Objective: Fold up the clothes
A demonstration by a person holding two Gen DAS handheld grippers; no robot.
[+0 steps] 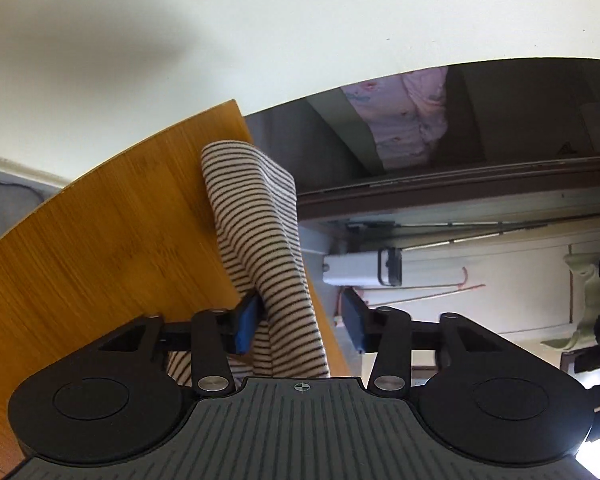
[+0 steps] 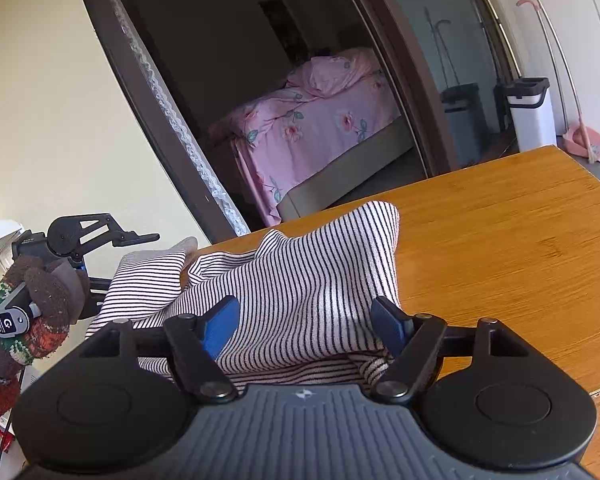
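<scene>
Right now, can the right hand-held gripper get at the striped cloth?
Likely yes. The right hand-held gripper stands open with the striped cloth bunched up between its fingers on the table. Nothing lies in the way.

Your striped garment (image 2: 300, 276) lies bunched on the table (image 2: 500, 240), near its left edge, and part of it hangs over that edge. Your right gripper (image 2: 306, 326) is just before the cloth, with the heap between its fingers. Your left gripper (image 2: 112, 236) is left of the table (beside the hanging part). Behind the table a doorway opens onto a bed (image 2: 312, 128).
</scene>
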